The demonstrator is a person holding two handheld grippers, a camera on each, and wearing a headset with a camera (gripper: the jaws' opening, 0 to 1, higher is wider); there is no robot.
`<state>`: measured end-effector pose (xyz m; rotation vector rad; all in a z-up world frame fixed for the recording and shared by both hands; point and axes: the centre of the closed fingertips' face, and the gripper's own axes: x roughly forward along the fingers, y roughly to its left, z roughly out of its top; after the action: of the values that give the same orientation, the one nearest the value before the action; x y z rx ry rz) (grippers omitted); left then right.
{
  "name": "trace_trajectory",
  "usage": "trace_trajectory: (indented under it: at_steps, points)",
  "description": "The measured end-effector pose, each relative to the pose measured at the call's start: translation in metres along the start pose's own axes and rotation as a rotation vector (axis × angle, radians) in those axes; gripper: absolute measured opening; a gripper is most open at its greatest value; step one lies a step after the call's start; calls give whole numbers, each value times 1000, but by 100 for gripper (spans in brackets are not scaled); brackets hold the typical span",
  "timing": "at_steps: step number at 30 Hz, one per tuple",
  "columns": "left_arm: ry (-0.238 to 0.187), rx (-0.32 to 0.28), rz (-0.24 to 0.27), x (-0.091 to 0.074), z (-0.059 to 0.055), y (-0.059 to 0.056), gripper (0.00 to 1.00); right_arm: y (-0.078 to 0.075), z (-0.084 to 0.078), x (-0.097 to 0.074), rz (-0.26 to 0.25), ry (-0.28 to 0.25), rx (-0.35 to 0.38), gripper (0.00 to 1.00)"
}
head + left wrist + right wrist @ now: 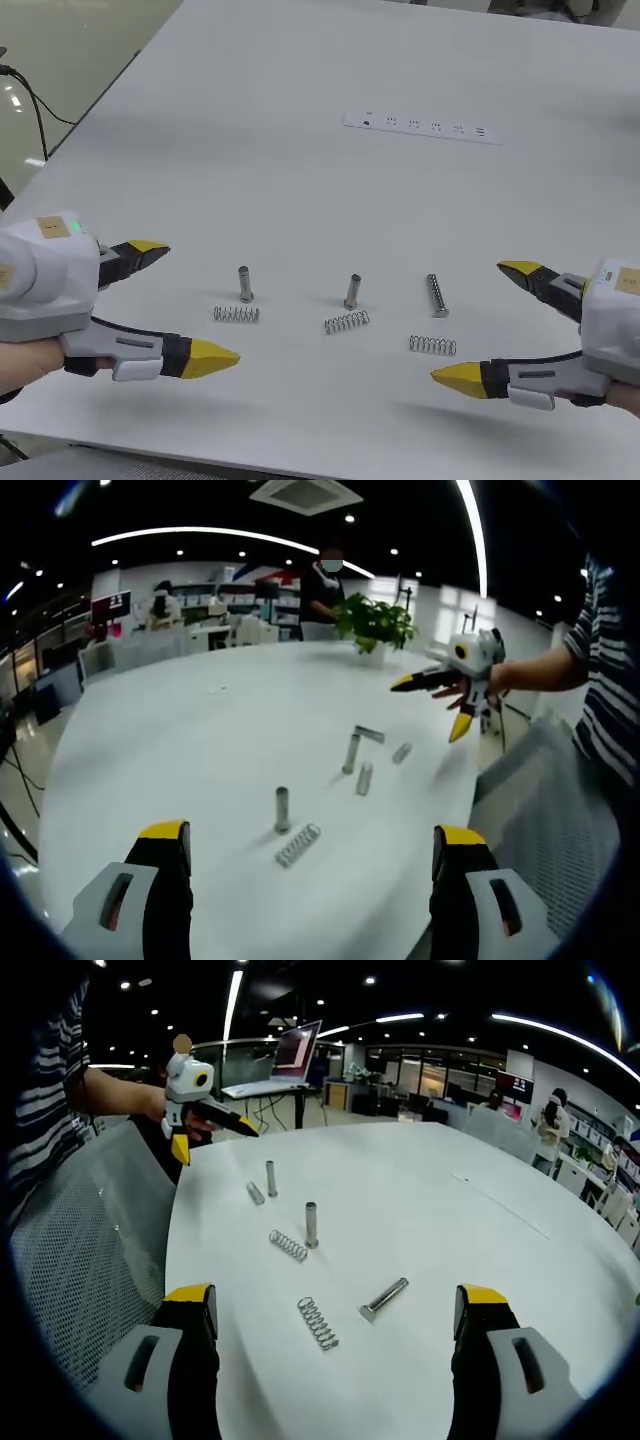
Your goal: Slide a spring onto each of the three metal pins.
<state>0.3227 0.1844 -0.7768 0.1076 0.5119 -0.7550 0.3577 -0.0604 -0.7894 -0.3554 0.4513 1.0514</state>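
Observation:
Three metal pins sit on the white table: the left pin [245,284] and the middle pin [352,291] stand upright, the right pin [436,296] lies on its side. A loose spring lies by each: left spring [236,314], middle spring [347,322], right spring [432,345]. My left gripper [190,300] hovers open at the left, nothing between its yellow tips. My right gripper [490,322] hovers open at the right. In the left gripper view the nearest pin [282,809] and spring [298,844] lie ahead. In the right gripper view the lying pin [383,1299] and spring [318,1322] lie ahead.
A white power strip [422,127] lies flat farther back on the table [300,180]. The table's front edge runs just below the grippers. A mesh chair back [90,1260] stands beside the table. People stand far off in the room.

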Motion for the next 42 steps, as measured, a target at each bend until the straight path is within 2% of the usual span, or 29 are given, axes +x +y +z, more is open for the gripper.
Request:
trace_trajectory:
  at_steps: [15, 34, 42]
  points:
    - [3, -1, -5, 1, -1, -1, 98, 4, -4, -1, 12, 6, 6, 99]
    - [6, 19, -11, 3, 2, 1, 98, 4, -10, -5, -2, 15, 13, 99]
    - [12, 18, -12, 3, 0, 0, 98, 4, -9, -5, 3, 16, 16, 99]
